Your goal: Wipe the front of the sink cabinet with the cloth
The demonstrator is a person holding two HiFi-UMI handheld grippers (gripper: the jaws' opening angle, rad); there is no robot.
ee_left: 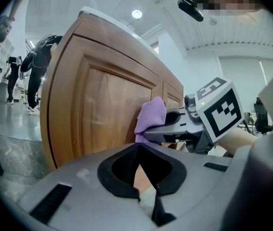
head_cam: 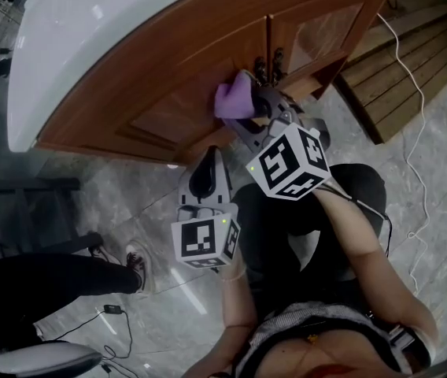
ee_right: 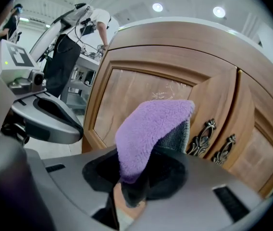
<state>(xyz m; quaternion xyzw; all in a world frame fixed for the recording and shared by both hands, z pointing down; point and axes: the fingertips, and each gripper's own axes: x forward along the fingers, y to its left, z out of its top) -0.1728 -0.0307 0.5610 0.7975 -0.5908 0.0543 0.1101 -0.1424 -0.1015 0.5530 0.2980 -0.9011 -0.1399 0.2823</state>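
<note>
Left of centre in the head view, my left gripper [head_cam: 206, 162] hangs low, well off the cabinet [head_cam: 160, 110]. Its jaws are drawn together on nothing: its own view shows the dark pads meeting at the tips, with only a bare slit behind them. I judge it has no part in the wiping right now.

Further right, near the middle of the frame, the cloth [head_cam: 234, 98] is a purple wad that looks pressed against the wooden door, just beside the centre seam and the two dark handles [head_cam: 269, 68]. Right of that, my right gripper [head_cam: 255, 110] is clamped firmly on the cloth, and in its own view the fold bulges out past the tips.

I read this as mid-wipe, with contact made near the middle of the front. The next move calls for flat, even pressure and a sweep along the panel. I'd steer round the handles so the cloth doesn't snag, then move on to the door at upper right.
</note>
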